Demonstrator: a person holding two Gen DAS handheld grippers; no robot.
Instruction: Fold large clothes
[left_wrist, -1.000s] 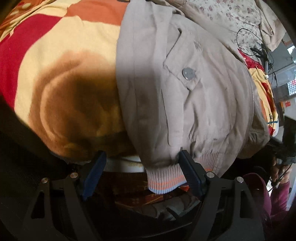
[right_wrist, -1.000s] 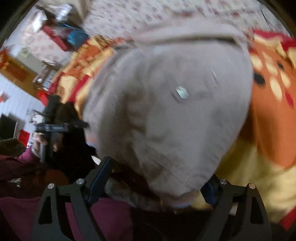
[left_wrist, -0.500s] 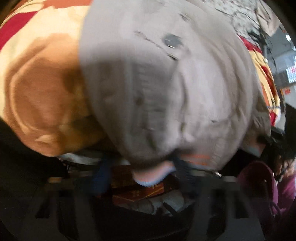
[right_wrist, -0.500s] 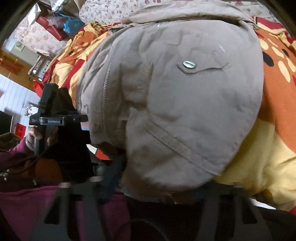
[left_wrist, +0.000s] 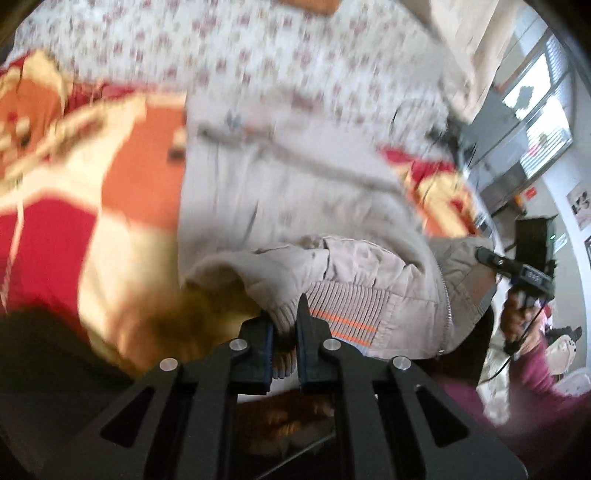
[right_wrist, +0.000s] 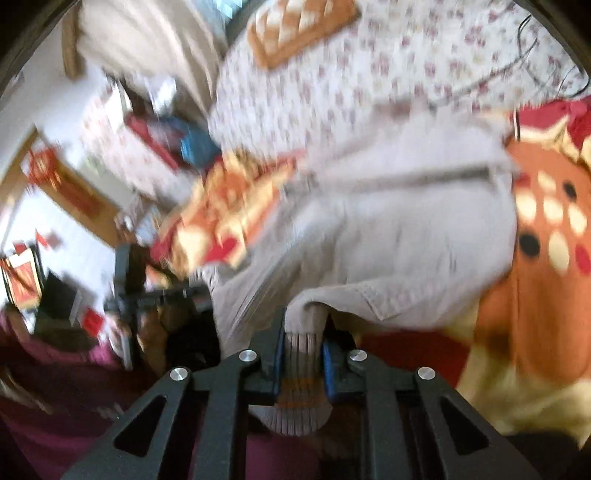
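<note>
A beige jacket (left_wrist: 295, 192) lies across a red, orange and cream blanket (left_wrist: 129, 192) on a bed. Its near edge is lifted off the blanket. My left gripper (left_wrist: 282, 317) is shut on the jacket's ribbed hem (left_wrist: 347, 299), near the orange stripe. In the right wrist view the same jacket (right_wrist: 388, 229) hangs up from the blanket (right_wrist: 535, 295). My right gripper (right_wrist: 304, 332) has a bunch of the ribbed hem (right_wrist: 301, 369) between its blue pads, which press on it while the jaws are still closing. Both views are blurred.
A floral sheet (left_wrist: 258, 55) covers the far half of the bed, with black cables (left_wrist: 443, 129) at its right side. A person's hand (left_wrist: 517, 314) in a maroon sleeve holds the other tool. Cluttered furniture and red wall decorations (right_wrist: 48, 173) stand to the left.
Both grippers have gone from wide open around the jacket's hem to closed on it. Both have risen and tipped up, lifting the hem, so the far sheet now shows.
</note>
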